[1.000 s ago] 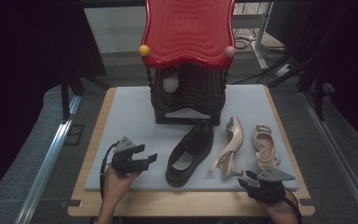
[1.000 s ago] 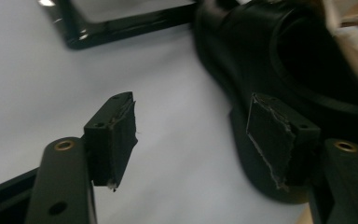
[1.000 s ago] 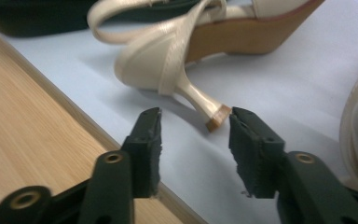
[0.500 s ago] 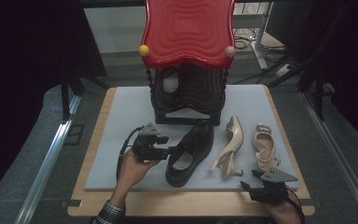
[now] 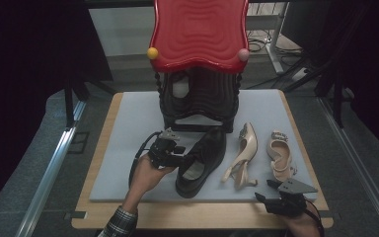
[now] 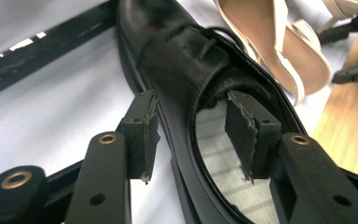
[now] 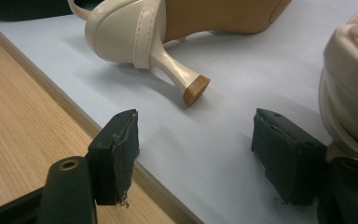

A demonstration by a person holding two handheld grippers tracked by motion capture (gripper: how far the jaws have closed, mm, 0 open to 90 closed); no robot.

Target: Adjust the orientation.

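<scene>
While the left claw stands spread astride the side wall of the black shoe on the table's grey mat, we judge closing comes next.

The black shoe looks like smooth, softly glossy leather; the beige heeled shoe glossy, on matt grey mat.
</scene>
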